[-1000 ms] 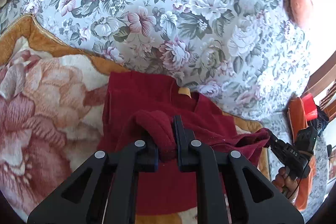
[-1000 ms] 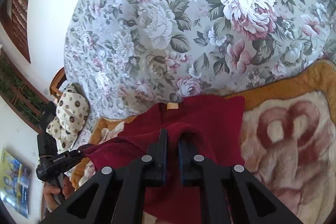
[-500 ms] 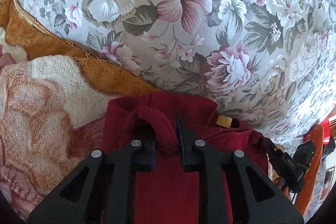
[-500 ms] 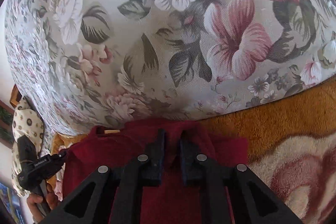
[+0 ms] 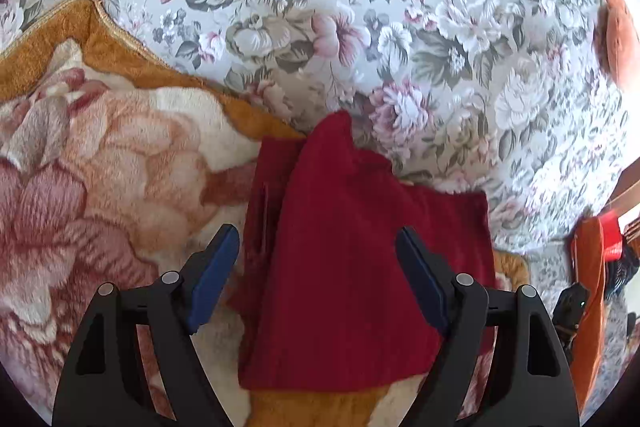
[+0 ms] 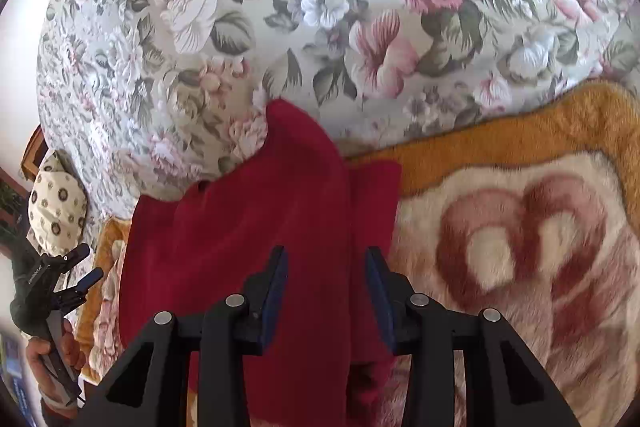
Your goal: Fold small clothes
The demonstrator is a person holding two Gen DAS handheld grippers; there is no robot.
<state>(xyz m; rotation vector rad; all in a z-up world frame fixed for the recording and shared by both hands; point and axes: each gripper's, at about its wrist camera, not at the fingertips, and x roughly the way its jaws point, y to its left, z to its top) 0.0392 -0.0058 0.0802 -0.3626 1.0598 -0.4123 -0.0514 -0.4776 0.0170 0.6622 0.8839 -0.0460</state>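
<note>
A small dark red garment (image 5: 360, 247) lies folded over on an orange and pink fleece blanket (image 5: 100, 179), its top edge reaching the floral sheet. My left gripper (image 5: 318, 251) hangs open above it, jaws wide apart and empty. In the right wrist view the same red garment (image 6: 260, 227) lies below my right gripper (image 6: 326, 263), which is open and empty, with its blue pads either side of a fold ridge. The left gripper (image 6: 86, 271) shows open at the far left of the right wrist view, in a hand.
A floral bedsheet (image 5: 400, 27) covers the far half. A spotted cushion (image 6: 56, 211) lies at the left edge. An orange cushion (image 5: 616, 27) and an orange cloth (image 5: 588, 291) sit at the right edge.
Both grippers held the red garment's edge and carried it forward over itself. Now both have opened, let go and drawn back, and the garment lies folded.
</note>
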